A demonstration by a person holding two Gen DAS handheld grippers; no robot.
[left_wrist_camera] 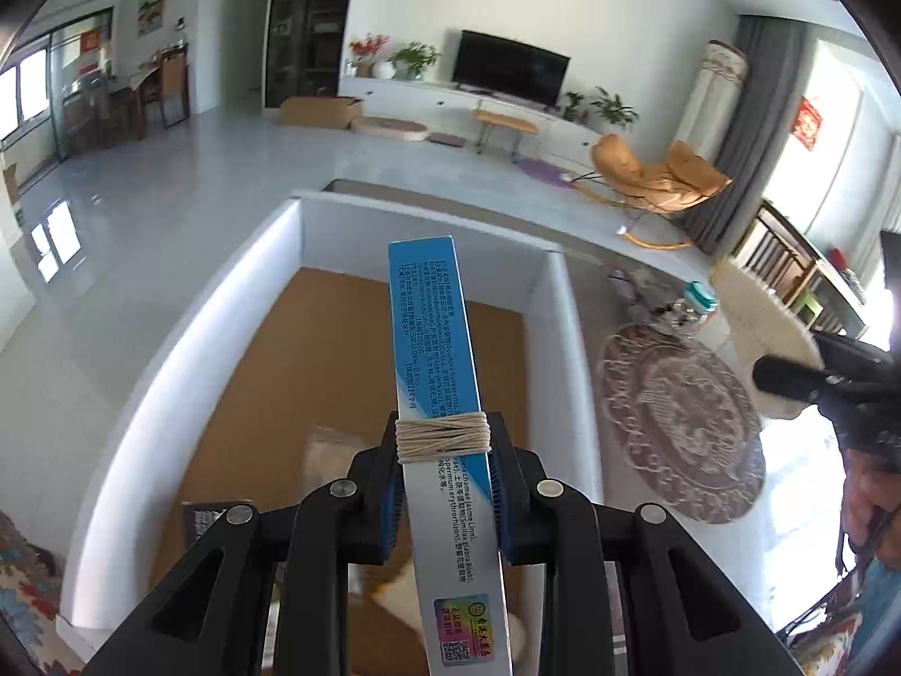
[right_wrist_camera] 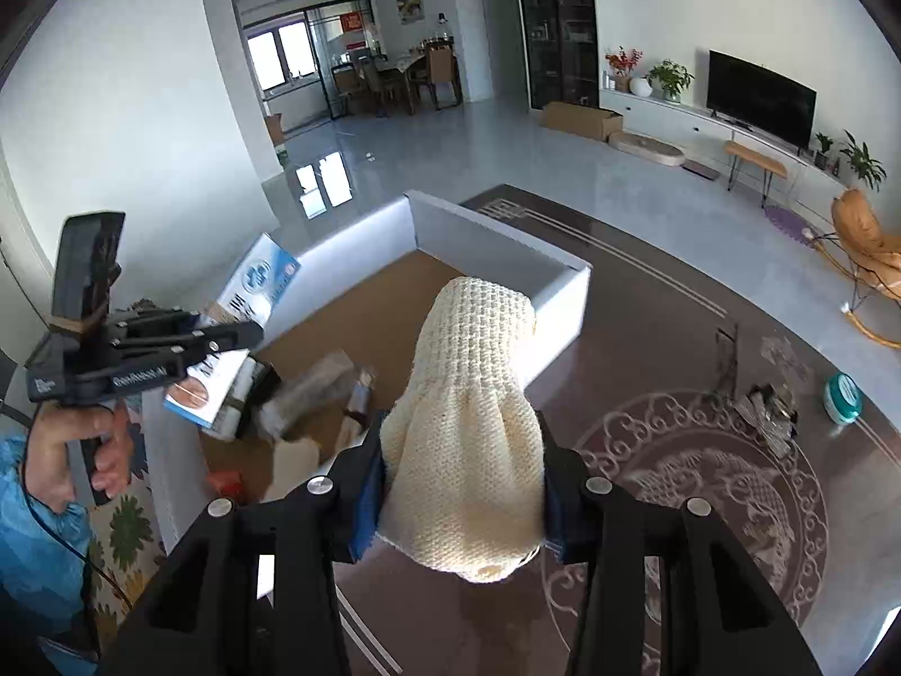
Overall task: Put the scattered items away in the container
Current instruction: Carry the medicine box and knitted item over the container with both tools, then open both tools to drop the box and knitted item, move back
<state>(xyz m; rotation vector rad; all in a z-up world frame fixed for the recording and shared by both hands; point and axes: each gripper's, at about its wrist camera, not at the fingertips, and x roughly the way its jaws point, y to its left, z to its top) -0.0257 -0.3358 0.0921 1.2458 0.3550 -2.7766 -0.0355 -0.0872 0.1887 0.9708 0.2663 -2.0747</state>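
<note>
My left gripper (left_wrist_camera: 445, 484) is shut on a long blue and white box (left_wrist_camera: 436, 349) with string wound round it, held above the white container (left_wrist_camera: 540, 293) with a brown floor. The same box shows in the right wrist view (right_wrist_camera: 256, 287), in the left gripper (right_wrist_camera: 186, 341). My right gripper (right_wrist_camera: 462, 484) is shut on a cream knitted cloth (right_wrist_camera: 467, 428), held above the dark table near the container's (right_wrist_camera: 557, 293) near wall. Several wrapped items (right_wrist_camera: 315, 388) lie inside the container.
On the patterned table lie a teal-lidded jar (right_wrist_camera: 843, 397) and a pile of small clear-wrapped things (right_wrist_camera: 771, 411). A floral cushion (right_wrist_camera: 121, 535) lies at the left. An orange rocking chair (left_wrist_camera: 653, 180) and a TV unit stand beyond.
</note>
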